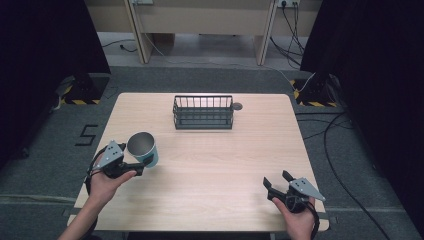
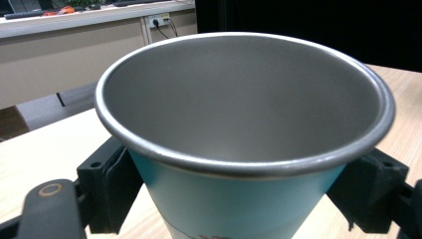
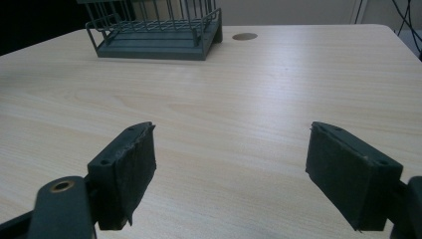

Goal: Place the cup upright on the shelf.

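Pale wood table [image 1: 215, 165] on grey carpet [image 1: 45, 165], black curtains [image 1: 45, 35].

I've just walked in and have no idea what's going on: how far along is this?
Early, I'd guess. Done: the left gripper has clamped the teal cup, which looks empty. In hand: holding it near the table's left edge. Left: probably placing it in the empty wire basket. The right gripper waits open.

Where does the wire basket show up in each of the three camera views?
High view: the wire basket stands at the table's far middle, beside a small round hole.
Left gripper view: not in it; the cup held in the left tongs blocks the middle.
Right gripper view: top left, beyond the open right tongs.
Shared landmark: the wooden tabletop.
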### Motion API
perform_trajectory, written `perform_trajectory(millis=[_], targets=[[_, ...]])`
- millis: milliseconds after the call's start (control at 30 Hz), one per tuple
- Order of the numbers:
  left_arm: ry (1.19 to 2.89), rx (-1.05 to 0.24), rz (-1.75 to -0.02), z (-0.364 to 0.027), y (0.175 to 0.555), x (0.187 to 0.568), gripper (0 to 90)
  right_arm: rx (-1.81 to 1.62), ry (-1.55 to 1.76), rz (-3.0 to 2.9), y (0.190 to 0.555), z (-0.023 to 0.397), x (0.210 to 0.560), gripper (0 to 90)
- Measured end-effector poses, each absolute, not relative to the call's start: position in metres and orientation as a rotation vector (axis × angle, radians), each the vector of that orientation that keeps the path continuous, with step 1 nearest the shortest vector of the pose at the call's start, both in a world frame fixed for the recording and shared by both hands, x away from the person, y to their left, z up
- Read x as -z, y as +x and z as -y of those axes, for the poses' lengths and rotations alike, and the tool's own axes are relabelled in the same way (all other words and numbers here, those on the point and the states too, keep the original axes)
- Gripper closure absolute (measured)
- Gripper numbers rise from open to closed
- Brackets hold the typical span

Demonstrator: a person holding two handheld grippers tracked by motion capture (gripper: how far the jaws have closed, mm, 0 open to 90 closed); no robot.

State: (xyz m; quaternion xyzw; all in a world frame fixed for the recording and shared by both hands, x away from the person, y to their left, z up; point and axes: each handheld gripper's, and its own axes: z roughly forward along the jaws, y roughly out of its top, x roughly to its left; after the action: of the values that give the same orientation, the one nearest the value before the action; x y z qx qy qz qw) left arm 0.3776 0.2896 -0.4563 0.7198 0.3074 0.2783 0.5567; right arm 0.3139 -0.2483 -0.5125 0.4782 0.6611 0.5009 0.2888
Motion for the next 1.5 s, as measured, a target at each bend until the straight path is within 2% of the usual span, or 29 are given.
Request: perform_trajectory(millis=[1500], targets=[[1.695, -0.647, -0.682, -0.236, 0.432, 0.431, 16.0, -1.323, 1.278, -1.771, 0.313, 0.246, 0.512, 20.8]])
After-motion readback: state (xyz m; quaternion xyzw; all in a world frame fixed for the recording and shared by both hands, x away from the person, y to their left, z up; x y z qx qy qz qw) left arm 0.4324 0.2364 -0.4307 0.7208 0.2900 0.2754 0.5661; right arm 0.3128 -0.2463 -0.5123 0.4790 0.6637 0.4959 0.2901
